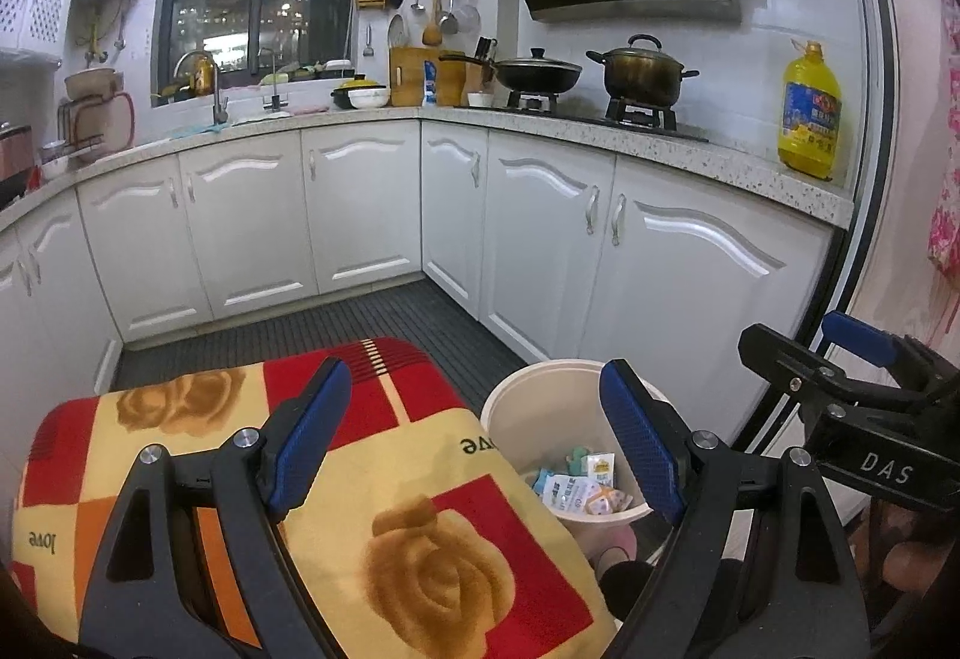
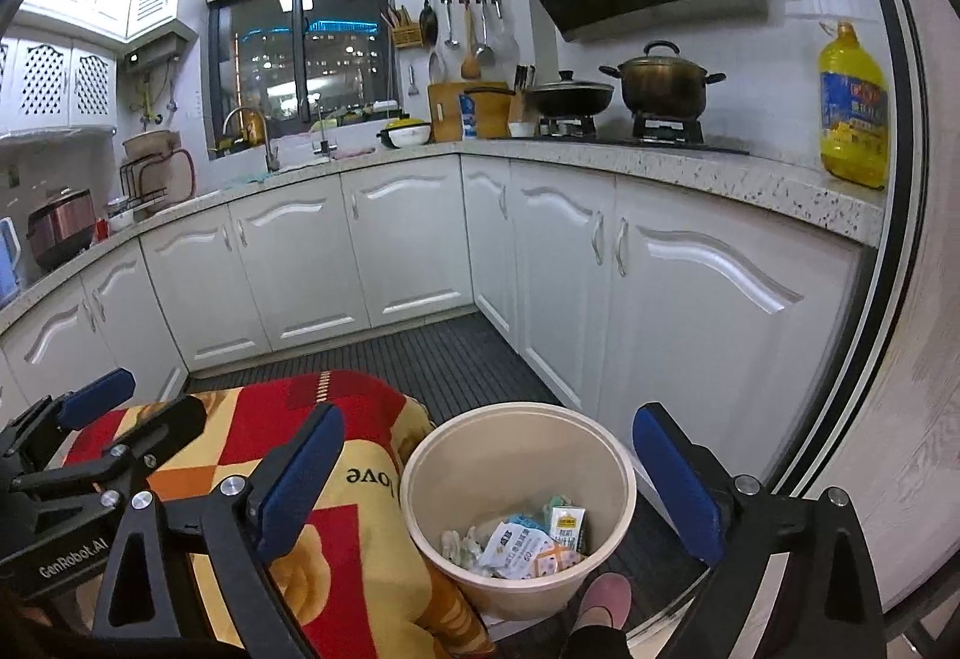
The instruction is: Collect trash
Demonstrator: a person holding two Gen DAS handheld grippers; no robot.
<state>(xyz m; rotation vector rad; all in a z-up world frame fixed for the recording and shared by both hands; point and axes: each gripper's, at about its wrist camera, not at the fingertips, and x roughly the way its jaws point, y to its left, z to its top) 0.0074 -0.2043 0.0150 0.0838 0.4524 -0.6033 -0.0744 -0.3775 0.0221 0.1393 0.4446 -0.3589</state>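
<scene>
I am looking down at a round, cream-colored trash bin [image 2: 517, 503] that is sitting on the dark floor [image 2: 456, 359], near me and just to the right of a table with a red and yellow rose cloth [image 2: 336, 479]. The bin is standing up straight and its top is open. Inside, at the bottom, little bits of trash [image 2: 522, 542] are lying in a pile: white paper wrappers with printing, a small packet with a yellow label, and some crumpled pale green and white scraps. In the left wrist view the bin [image 1: 540, 407] is showing the same pile [image 1: 579, 482] behind my blue pad. I am holding my left gripper [image 1: 480, 443] with its two blue pads spread wide, one over the cloth [image 1: 384, 455] and one over the bin, and nothing is sitting between them. I am holding my right gripper [image 2: 498, 485] wide too, with the bin showing in the gap below, and its pads are touching nothing. A pink slipper [image 2: 603, 599] is peeking out beside the bin, close to me. Far away, white cupboards [image 2: 408, 245] are running around the room.
</scene>
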